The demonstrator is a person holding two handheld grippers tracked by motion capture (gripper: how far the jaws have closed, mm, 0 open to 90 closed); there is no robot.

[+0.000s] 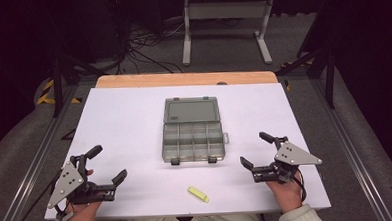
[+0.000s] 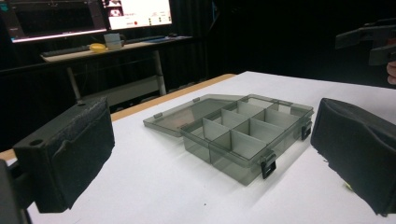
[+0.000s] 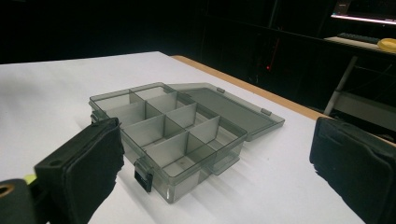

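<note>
High view, nearest me: my left hand (image 1: 81, 215) and right hand (image 1: 286, 192) rest at the near edge of the white table (image 1: 134, 123), one at each corner, each with a pale sleeve cuff just behind. My left gripper (image 1: 107, 164) points inward toward the middle, its jaws spread wide with nothing between them; a grey three-cornered plate rides on top. My right gripper (image 1: 253, 149) mirrors it, jaws equally wide apart and holding nothing. The jaw pads look like soft black fabric-covered blocks in both gripper views.

Between my hands, close to the near edge, lies a small yellow bar (image 1: 198, 194), flat on the table, apart from everything.

Farther on, at mid-table, sits the organizer box (image 1: 193, 140): smoky translucent plastic, rectangular, divided by thin walls into small compartments, two black latches on its near side. Its lid (image 1: 191, 110) is swung fully open and lies flat beyond the tray.

Past the table's wooden far edge, cables trail across the grey floor.
</note>
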